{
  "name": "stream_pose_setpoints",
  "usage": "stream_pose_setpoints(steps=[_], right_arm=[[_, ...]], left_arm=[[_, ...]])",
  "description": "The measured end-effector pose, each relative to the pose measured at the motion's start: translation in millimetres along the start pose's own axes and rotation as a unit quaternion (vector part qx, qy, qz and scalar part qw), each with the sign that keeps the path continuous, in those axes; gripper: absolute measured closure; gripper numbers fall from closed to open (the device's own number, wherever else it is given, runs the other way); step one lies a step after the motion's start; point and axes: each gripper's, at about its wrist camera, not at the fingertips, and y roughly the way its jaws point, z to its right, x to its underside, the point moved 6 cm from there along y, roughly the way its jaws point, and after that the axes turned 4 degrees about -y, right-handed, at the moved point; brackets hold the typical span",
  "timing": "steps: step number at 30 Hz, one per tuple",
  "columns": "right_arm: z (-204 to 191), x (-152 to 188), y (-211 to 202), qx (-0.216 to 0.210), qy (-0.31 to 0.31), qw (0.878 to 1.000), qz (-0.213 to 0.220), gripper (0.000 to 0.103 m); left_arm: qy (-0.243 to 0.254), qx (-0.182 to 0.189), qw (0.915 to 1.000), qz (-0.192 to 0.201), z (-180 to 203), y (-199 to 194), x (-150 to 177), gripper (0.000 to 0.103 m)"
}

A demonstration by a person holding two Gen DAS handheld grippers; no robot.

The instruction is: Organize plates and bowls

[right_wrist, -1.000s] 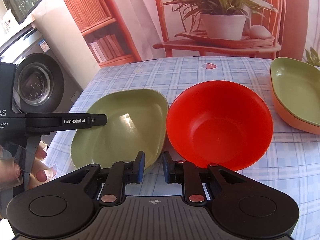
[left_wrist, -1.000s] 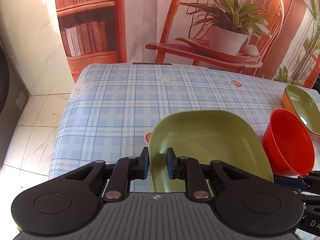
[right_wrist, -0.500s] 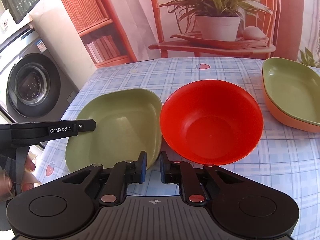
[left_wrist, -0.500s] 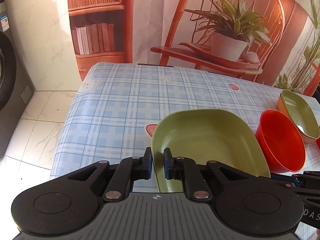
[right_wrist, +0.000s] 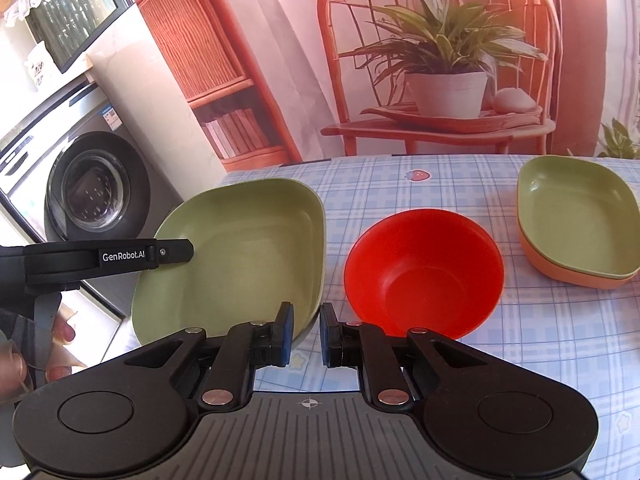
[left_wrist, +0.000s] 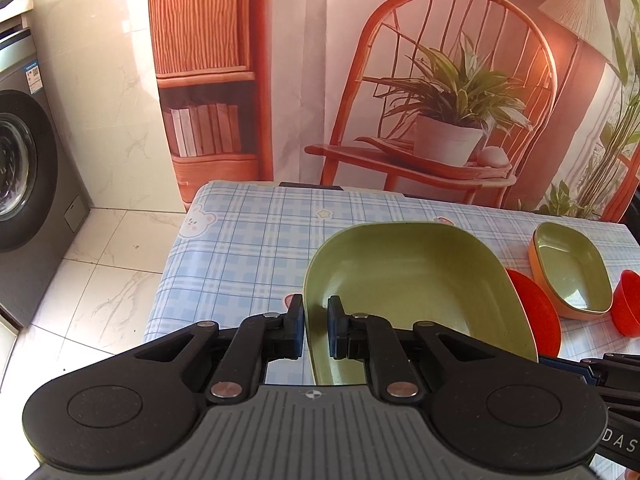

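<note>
The left gripper (left_wrist: 316,330), marked "GenRobot.AI", clamps the rim of the green plate (right_wrist: 248,248), raised and tilted over the worktop (right_wrist: 560,340) edge. The right gripper (right_wrist: 306,334) holds nothing, jaws slightly parted, near the red bowl (right_wrist: 424,276).

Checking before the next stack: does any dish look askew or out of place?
Yes: the green plate is tilted, lifted off the table with the left gripper clamped on its rim. The red bowl sits flat; nothing looks spilled or damaged.
</note>
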Motion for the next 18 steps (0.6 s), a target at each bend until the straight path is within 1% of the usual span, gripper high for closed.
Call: stream_pose_setpoints(steps=[4, 8, 18], right_arm=[[15, -9, -21, 0.004, -0.004, 1.0, 0.019, 0.09], [33, -11, -39, 0.017, -0.006, 0.999, 0.033, 0.09], [91, -6, -72, 0.045, 0.035, 0.997, 0.052, 0.091]], left_arm=[[0.008, 0.007, 0.9999, 0.01, 23, -8, -8, 0.09], [0.017, 0.017, 0.9996, 0.012, 51, -8, -10, 0.09], [0.047, 0.046, 0.9978, 0.01, 121, -4, -9, 0.09]])
